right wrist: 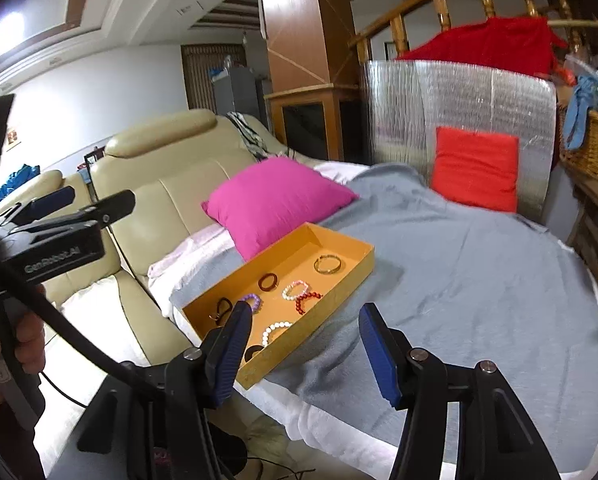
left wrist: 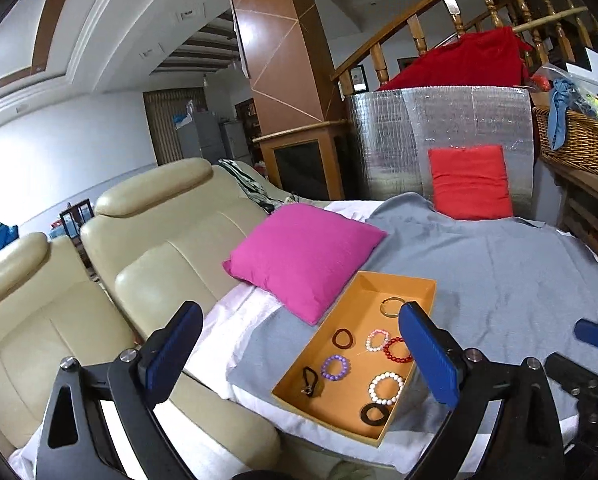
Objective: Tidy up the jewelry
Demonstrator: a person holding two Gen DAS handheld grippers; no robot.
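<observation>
An orange tray lies on the grey blanket and holds several bracelets and hair ties: a gold bangle, a white bead bracelet, a red bead bracelet, a purple one, and dark rings. My left gripper is open and empty, above the tray's near left. My right gripper is open and empty, over the tray's near corner.
A pink cushion lies just beyond the tray, a red cushion leans on a silver foil panel. A cream leather sofa is at left. A wicker basket sits on a wooden shelf at right. The grey blanket spreads right.
</observation>
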